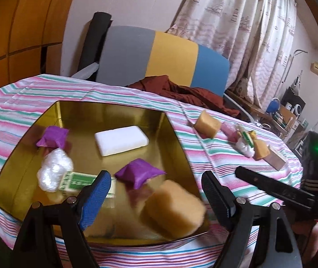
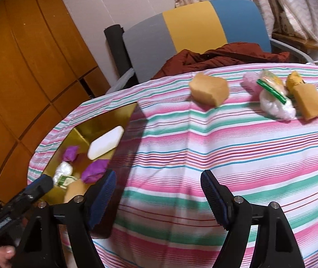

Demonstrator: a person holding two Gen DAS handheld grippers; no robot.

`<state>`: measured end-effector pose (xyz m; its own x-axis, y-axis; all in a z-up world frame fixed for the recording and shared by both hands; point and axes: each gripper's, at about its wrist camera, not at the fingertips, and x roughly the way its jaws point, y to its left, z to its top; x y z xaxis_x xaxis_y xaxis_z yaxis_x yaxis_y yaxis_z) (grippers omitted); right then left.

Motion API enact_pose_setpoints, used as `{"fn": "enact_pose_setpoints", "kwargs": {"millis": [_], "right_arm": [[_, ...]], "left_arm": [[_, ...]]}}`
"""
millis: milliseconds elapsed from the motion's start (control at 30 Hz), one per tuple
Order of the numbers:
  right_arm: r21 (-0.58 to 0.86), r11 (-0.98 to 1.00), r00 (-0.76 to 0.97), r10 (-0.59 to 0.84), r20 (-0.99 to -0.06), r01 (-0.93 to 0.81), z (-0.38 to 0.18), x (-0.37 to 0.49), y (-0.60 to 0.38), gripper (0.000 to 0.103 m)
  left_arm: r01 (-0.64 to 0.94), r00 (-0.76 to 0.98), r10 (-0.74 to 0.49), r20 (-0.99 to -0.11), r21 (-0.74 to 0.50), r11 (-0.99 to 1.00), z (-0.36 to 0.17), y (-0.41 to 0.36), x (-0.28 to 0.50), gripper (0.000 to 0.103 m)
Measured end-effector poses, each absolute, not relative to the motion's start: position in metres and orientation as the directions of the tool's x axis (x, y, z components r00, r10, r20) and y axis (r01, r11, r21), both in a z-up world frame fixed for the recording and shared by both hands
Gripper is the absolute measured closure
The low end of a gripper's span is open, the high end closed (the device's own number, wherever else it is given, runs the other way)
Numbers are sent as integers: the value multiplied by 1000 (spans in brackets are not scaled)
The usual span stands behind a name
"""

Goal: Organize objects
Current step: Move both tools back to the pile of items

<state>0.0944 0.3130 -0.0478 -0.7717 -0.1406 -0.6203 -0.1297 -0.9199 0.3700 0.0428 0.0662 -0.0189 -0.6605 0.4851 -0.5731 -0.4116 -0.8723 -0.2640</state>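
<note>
Blurred sponge (image 1: 174, 210) seemingly just below left gripper (image 1: 156, 192).

Both grippers empty, jaws apart

The left gripper (image 1: 156, 192) and right gripper (image 2: 159, 192) each tilt downward, 2 jaws spread wide with nothing between them; fingers (image 2: 3, 254) of 1 hand grip the left handle.

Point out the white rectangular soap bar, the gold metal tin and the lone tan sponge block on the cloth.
white rectangular soap bar (image 1: 121, 140), left wrist view, top face
gold metal tin (image 1: 112, 109), left wrist view, far wall
tan sponge block (image 2: 209, 89), right wrist view, front face
</note>
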Motion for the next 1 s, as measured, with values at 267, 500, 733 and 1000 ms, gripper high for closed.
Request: {"fn": "enact_pose_setpoints", "kwargs": {"millis": [267, 500, 733, 1000], "right_arm": [[357, -904, -752, -65, -656, -233, -63, 98, 356, 25], [283, -899, -728, 55, -683, -334, -74, 101, 404, 25], [152, -893, -702, 217, -678, -424, -68, 92, 469, 24], [75, -868, -672, 324, -666, -492, -64, 60, 526, 22]], "left_arm": [[-516, -617, 545, -568, -231, -825, -9, 112, 56, 18], [-597, -542, 591, -597, -221, -771, -11, 151, 66, 18], [-632, -480, 597, -642, -219, -744, -21, 178, 71, 18], [-653, -433, 595, -677, -219, -725, -30, 198, 76, 18]]}}
